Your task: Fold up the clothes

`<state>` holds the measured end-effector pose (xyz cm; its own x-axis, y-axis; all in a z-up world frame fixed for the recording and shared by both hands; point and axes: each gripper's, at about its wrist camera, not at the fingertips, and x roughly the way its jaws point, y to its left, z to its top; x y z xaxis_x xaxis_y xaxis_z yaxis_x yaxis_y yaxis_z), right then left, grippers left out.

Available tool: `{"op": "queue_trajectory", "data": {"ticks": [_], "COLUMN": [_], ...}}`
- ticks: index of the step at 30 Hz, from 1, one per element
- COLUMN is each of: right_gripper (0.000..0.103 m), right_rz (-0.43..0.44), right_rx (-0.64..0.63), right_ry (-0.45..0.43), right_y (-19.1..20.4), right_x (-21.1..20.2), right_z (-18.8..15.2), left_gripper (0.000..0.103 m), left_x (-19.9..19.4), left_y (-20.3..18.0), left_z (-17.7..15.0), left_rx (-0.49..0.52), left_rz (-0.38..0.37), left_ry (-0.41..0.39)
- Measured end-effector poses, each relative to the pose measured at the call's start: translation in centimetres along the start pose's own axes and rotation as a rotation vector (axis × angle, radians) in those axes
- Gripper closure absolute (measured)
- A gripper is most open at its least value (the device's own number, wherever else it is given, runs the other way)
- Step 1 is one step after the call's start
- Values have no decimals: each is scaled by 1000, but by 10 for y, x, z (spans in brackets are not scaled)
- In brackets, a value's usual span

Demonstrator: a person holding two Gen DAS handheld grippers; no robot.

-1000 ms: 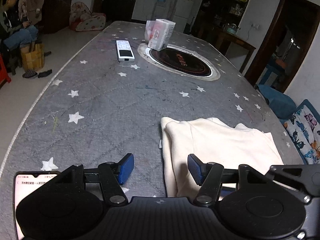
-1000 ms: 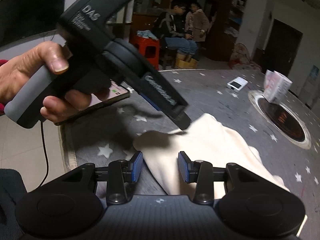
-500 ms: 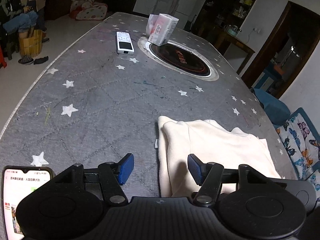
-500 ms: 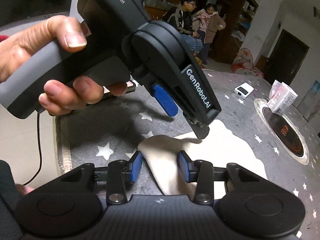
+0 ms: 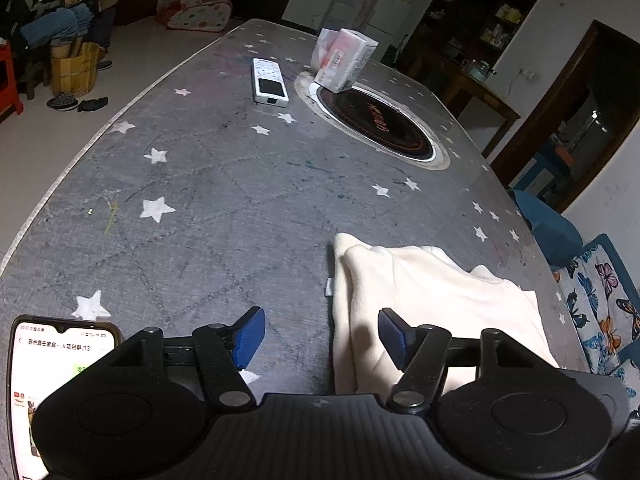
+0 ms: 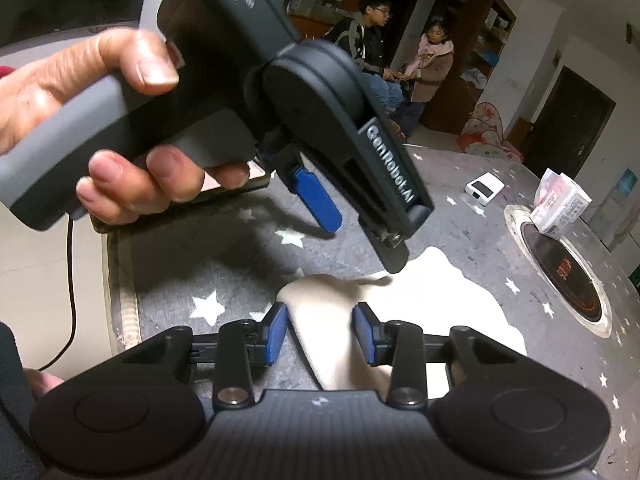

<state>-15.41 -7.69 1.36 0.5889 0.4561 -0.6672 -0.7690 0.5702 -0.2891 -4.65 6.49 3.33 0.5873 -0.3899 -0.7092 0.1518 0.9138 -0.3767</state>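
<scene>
Cream fabric lies in a partly folded bundle near my edge of the grey star-print table cover (image 5: 192, 184): this cream garment (image 5: 432, 292), layers already doubled over, has its left edge running straight toward me. My left gripper (image 5: 320, 336) hangs above that edge with its jaws spread wide and easing slightly wider; the edge lies below the gap, nearer the right pad, but neither pad presses on it, so it has hold of nothing. My right gripper (image 6: 320, 330) has its jaws at a middling gap, with a rounded corner of the garment (image 6: 452, 288) between them; I see cloth passing through the gap, but no pad visibly pinching, so I count it as not gripping yet.

To do this step well, I judge I should bring both pairs of pads low, catch every layer at the edge rather than only the top one, and close both before lifting, so the fold travels evenly. My left hand (image 6: 100, 120) and its tool hang close above the right gripper, so I must keep the two from knocking.

Containers are few. A white tissue pack (image 5: 344, 60) stands on the rim of the round inset cooktop (image 5: 380, 124); I cannot see its contents. A wooden tub (image 5: 74, 70) on the floor holds a seated person's feet.
</scene>
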Motion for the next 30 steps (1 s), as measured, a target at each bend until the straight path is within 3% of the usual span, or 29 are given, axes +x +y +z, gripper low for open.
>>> {"op": "queue_trajectory", "data": {"ticks": [5, 10, 18, 26, 28, 30], "right_gripper": [85, 88, 90, 90, 90, 90], "right_rz": [7, 50, 86, 106, 113, 112], "right_rx": [67, 220, 302, 312, 306, 298], "right_ry": [-12, -55, -120, -146, -150, -151], "right_y": [-10, -36, -50, -51, -49, -47], "right_x": [-2, -12, -32, -44, -45, -45], "right_z": [1, 2, -3, -7, -8, -9], "left_gripper": [37, 33, 35, 60, 74, 79], "left_x": [0, 3, 24, 33, 35, 35], "left_y": [0, -2, -4, -6, -4, -3], "left_z": [0, 1, 5, 5, 4, 3], "left_rx": [-39, -107, -189, -191, -205, -209], "left_rz": [-45, -91, -169, -188, -186, -177], "left_ry": [16, 29, 96, 99, 101, 98]}}
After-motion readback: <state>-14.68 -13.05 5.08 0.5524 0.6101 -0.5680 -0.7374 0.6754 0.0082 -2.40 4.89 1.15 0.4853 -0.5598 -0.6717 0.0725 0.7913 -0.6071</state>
